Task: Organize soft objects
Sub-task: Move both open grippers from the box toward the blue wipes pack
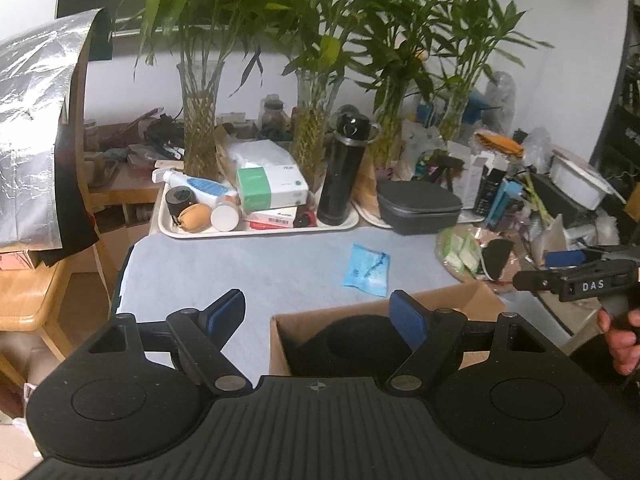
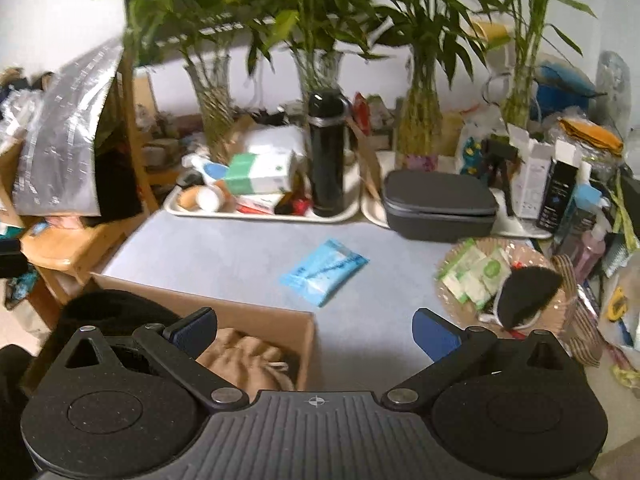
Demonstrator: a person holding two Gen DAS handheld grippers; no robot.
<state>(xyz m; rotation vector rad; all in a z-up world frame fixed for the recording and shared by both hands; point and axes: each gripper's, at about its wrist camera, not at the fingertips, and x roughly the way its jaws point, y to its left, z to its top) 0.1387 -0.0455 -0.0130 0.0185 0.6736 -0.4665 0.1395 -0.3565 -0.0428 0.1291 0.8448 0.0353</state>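
Observation:
A blue soft packet (image 1: 368,274) (image 2: 324,270) lies flat on the pale blue tabletop (image 1: 248,268) (image 2: 224,252). The open cardboard box (image 1: 452,300) (image 2: 280,318) stands at the table's near edge. It holds a black soft item (image 1: 352,344) (image 2: 112,308) and a beige cloth bundle (image 2: 244,360). My left gripper (image 1: 318,314) hovers open over the box's left rim, nothing between its blue pads (image 1: 408,316). My right gripper (image 2: 316,334) is open and empty over the box's right corner, short of the packet. A hand (image 1: 618,336) grips its handle.
A woven plate (image 2: 560,312) at right holds green-white packets (image 2: 476,272) and a black fan-shaped item (image 2: 524,292). Behind are a white tray (image 1: 256,232) with a black flask (image 1: 340,172), a grey case (image 1: 418,206), glass vases of bamboo, and a silver foil bag (image 1: 32,128).

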